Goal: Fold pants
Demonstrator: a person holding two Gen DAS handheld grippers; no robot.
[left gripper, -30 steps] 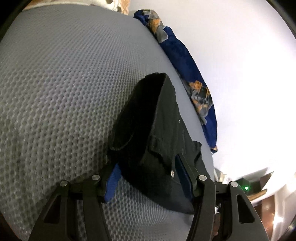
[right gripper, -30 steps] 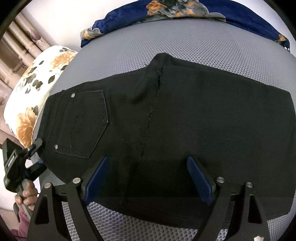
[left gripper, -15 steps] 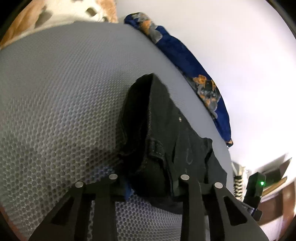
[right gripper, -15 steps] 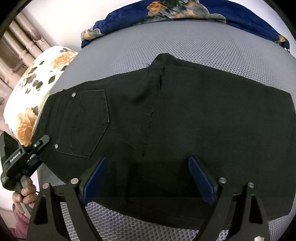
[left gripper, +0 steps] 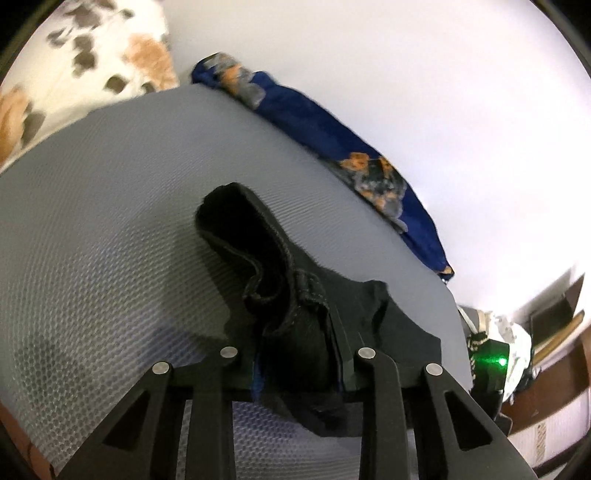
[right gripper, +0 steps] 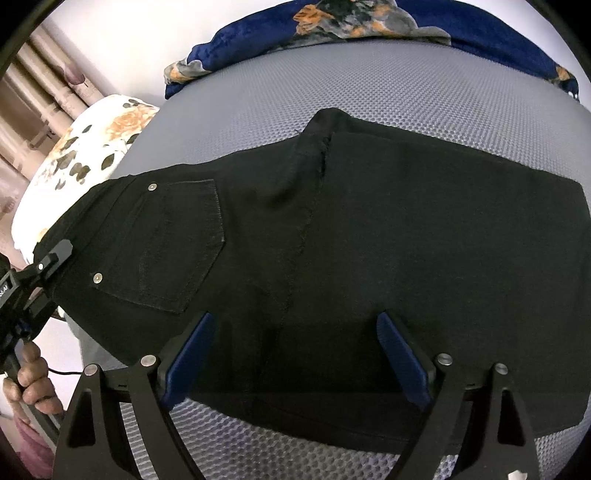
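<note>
Black pants (right gripper: 351,258) lie folded lengthwise on a grey mesh mattress (right gripper: 406,85), back pocket (right gripper: 170,243) facing up. My right gripper (right gripper: 295,350) is open, hovering over the near edge of the pants, empty. My left gripper (left gripper: 295,362) is shut on the waistband end of the pants (left gripper: 280,295) and lifts it a little off the mattress (left gripper: 92,229). The left gripper also shows in the right wrist view (right gripper: 48,262) at the far left, pinching the waistband.
A blue floral blanket (right gripper: 369,22) is bunched along the far edge of the mattress, also in the left wrist view (left gripper: 332,136). A white floral pillow (right gripper: 85,147) lies at the left end. A white wall stands behind. The mattress's near edge is close.
My left gripper closed on the waistband and has raised and tilted it, bunching the cloth. My right gripper has stayed open and nearly still over the pants.
</note>
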